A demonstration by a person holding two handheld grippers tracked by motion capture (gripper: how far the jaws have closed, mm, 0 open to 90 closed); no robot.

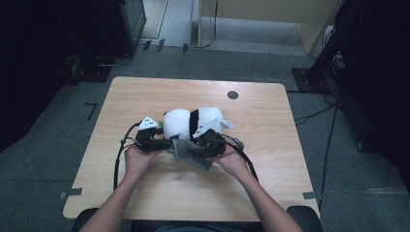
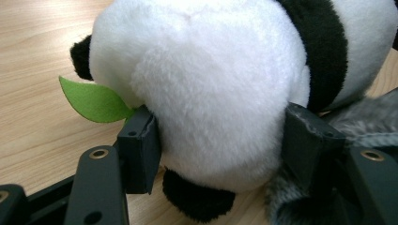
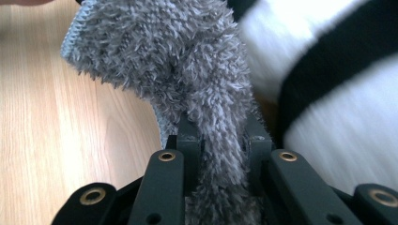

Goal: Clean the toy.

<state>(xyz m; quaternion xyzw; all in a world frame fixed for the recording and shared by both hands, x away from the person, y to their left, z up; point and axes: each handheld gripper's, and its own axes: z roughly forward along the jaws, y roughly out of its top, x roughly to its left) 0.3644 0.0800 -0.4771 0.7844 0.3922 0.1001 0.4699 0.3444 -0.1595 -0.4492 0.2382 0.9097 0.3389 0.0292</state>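
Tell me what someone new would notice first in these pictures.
A plush panda lies on its side in the middle of the wooden table, white with a black band. The left gripper clamps one end of it, beside a green felt leaf. The right gripper pinches a fuzzy grey cloth right against the panda's near side.

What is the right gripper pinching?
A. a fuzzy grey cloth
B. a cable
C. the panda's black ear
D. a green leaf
A. In the right gripper view, the right gripper has its two black jaws squeezed together on the fuzzy grey cloth, which bunches between them beside the plush panda.
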